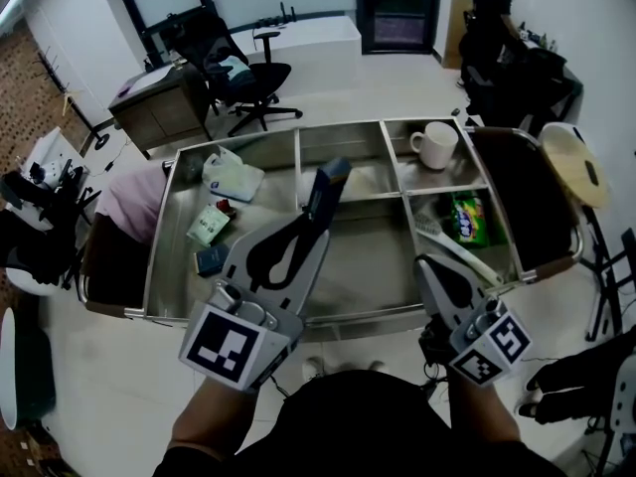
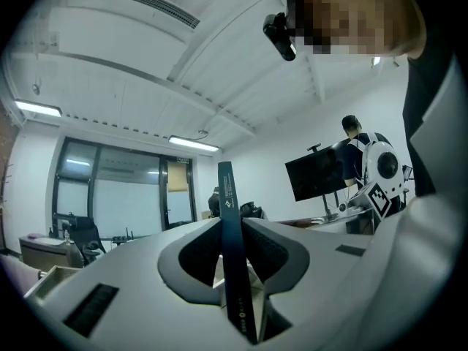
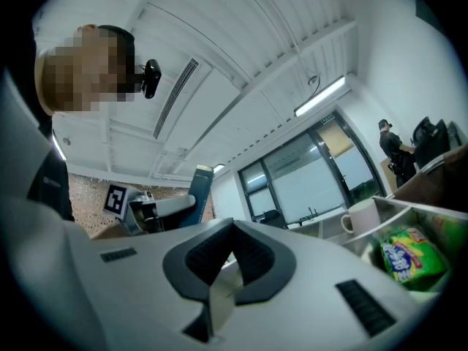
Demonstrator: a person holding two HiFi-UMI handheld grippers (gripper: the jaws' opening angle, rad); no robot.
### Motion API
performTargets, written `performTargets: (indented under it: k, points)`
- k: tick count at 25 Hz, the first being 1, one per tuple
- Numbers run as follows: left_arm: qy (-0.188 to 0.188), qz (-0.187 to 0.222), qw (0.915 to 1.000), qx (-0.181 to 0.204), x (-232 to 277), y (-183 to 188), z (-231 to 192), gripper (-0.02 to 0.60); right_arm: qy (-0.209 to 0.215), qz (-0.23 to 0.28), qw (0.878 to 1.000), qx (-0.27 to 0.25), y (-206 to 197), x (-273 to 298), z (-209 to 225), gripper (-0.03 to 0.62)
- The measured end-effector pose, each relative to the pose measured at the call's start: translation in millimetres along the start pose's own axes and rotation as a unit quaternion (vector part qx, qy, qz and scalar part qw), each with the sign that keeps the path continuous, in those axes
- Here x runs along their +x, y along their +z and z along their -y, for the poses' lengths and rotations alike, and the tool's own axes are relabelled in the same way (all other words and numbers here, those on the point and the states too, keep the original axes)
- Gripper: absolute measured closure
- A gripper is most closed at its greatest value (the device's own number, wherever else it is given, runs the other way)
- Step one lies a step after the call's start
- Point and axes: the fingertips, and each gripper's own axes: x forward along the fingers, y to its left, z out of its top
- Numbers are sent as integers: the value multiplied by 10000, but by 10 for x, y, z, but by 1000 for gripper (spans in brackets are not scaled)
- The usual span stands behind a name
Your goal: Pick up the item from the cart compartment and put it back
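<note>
Cart (image 1: 338, 318) is below you; your left gripper (image 1: 316, 222) is clamped on the slim dark box (image 1: 327, 184), which stands on edge over the cart's middle. Your right gripper (image 1: 422, 262) is closed on nothing. Box looks light, stiff and slick, and it probably pivots easily, so pinch the flat faces near mid-length.

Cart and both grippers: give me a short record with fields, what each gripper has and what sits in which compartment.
left gripper: shut on a thin dark blue box, above the middle compartment
right gripper: shut, nothing between the pads, near the front rim
cart: steel, divided into compartments
right rear compartment: white mug
right front compartment: green snack packet
left compartment: white pouch, small packets
</note>
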Motion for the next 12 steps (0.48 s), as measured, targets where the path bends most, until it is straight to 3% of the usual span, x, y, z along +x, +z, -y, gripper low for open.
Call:
performTargets:
  k: [4,9,12]
  points:
    - [-224,-506,9984,-94,239,-165,59,497,-54,16,10000,-8,12,-33,16,579]
    - [-308,-1028,9917,703,493,-365,148,497,-91,44,9999,-15,30,-74,24,579]
    - [-482,-1320,9879,655,620,-509,207,497,-140,56,9999,-14,36,-102,37,579]
